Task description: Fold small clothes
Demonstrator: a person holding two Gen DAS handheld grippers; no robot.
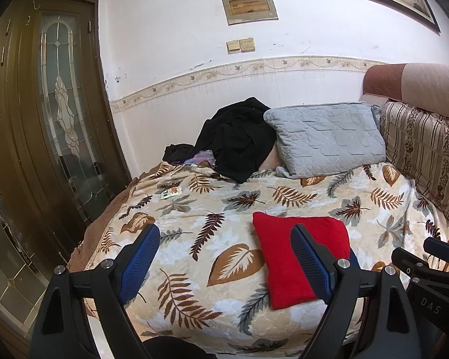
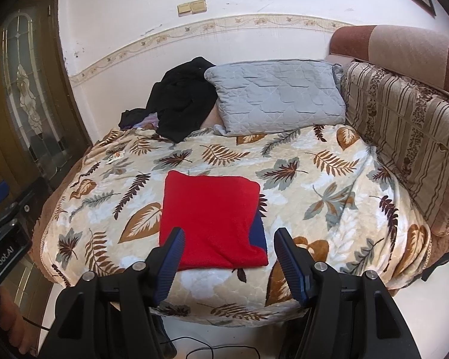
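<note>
- Red garment (image 2: 212, 221) lies folded into a rough square on the leaf-print blanket (image 2: 329, 179), near the front edge of the bed, flat, with a blue layer (image 2: 258, 234) showing at its right side.
- Left gripper (image 1: 224, 260): blue-padded fingers spread wide, holding nothing (its right finger overlaps the garment in view; contact cannot be told).
- Right gripper (image 2: 229, 264): fingers apart, empty, at the garment's near edge.
- Far edge, by the wall: grey quilted pillow (image 2: 278, 95), with a black clothes heap (image 2: 179, 98) to its left.
- Striped cushion (image 2: 404, 137) along the right edge.
</note>
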